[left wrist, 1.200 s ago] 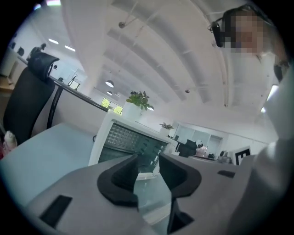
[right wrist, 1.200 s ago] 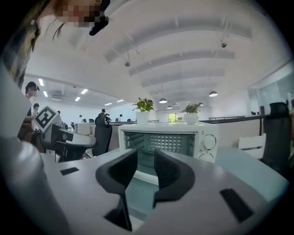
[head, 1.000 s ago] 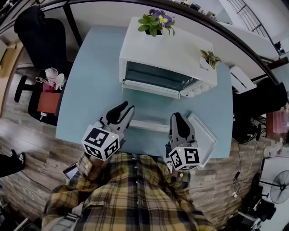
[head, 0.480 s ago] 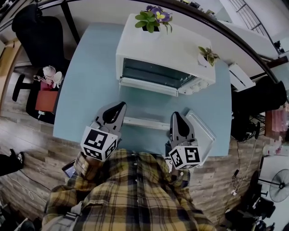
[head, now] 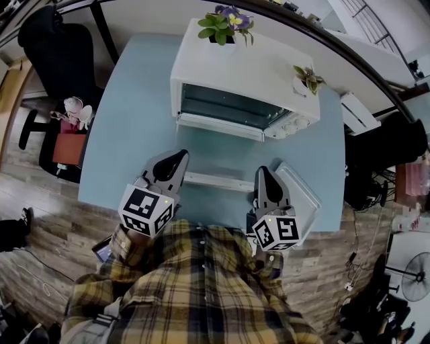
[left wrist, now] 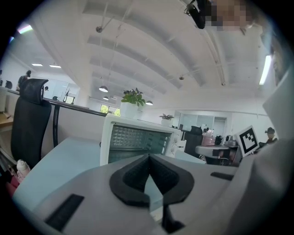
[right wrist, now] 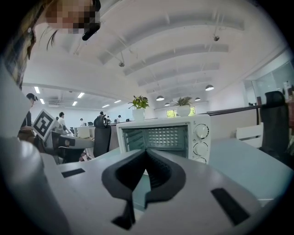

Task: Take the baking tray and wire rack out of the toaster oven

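The white toaster oven (head: 242, 70) stands at the back of the light blue table (head: 134, 134), its front open towards me. Its cavity (right wrist: 161, 137) looks empty in the right gripper view. A white bar (head: 218, 181), seemingly the handle of the folded-down door, lies between my grippers. A silver baking tray (head: 306, 195) rests on the table at the right, beside my right gripper (head: 262, 173). No wire rack can be made out. My left gripper (head: 180, 158) hovers left of the bar. Both are shut and hold nothing, as their own views (left wrist: 149, 158) (right wrist: 146, 153) show.
Two potted plants (head: 225, 20) (head: 309, 79) stand on top of the oven. A black office chair (head: 57, 47) and a red bag (head: 67, 148) are off the table's left side. The table's near edge is just below my grippers.
The left gripper's jaws, apart a second ago, have come together. The right gripper's jaws have closed too. Both hands stay roughly where they were.
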`<action>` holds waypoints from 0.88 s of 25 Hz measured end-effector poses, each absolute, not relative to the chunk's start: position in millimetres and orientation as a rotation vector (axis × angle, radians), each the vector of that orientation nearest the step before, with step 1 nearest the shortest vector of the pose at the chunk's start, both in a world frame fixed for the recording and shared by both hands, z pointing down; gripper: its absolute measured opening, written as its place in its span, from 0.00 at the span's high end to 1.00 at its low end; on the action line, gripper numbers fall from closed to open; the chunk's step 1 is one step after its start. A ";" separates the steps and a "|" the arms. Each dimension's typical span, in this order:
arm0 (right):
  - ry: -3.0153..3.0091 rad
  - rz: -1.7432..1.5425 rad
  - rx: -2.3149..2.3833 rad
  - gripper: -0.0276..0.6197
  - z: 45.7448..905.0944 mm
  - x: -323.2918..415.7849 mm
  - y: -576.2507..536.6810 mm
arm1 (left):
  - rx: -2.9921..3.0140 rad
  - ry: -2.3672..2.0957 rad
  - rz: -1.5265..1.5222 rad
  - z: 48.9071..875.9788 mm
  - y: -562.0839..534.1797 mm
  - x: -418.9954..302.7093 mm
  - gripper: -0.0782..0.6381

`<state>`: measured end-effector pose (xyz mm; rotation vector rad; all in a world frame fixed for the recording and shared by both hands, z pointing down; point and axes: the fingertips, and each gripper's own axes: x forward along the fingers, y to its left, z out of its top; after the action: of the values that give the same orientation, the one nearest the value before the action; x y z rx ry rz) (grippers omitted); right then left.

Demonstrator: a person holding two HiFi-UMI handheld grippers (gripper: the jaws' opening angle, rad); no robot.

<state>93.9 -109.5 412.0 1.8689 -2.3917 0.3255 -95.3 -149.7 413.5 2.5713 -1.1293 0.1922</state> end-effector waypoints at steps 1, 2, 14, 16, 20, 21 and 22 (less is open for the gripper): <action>-2.390 0.332 1.874 0.95 412.5 95.5 -108.7 | 2.571 -1.128 0.194 413.8 -149.4 -94.5 0.90; -2.388 0.337 1.880 0.95 413.1 97.3 -107.8 | 2.571 -1.126 0.194 414.2 -149.0 -93.7 0.90; -2.365 0.368 1.945 0.95 413.8 112.0 -101.2 | 2.565 -1.115 0.192 417.7 -147.7 -89.6 0.90; -2.367 0.369 1.944 0.95 413.5 111.5 -101.4 | 2.564 -1.116 0.189 417.4 -147.7 -90.0 0.90; -2.372 0.382 1.947 0.95 413.8 111.9 -102.0 | 2.563 -1.115 0.186 417.0 -148.0 -90.4 0.90; -2.372 0.384 1.949 0.95 413.8 112.2 -102.1 | 2.563 -1.116 0.187 417.0 -148.1 -90.5 0.90; -2.371 0.384 1.950 0.95 413.9 112.5 -102.0 | 2.564 -1.117 0.188 417.1 -148.1 -90.6 0.90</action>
<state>112.5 -102.0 413.9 1.9503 -2.3713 0.3845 -90.6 -148.1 417.1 2.5635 -1.1168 0.1877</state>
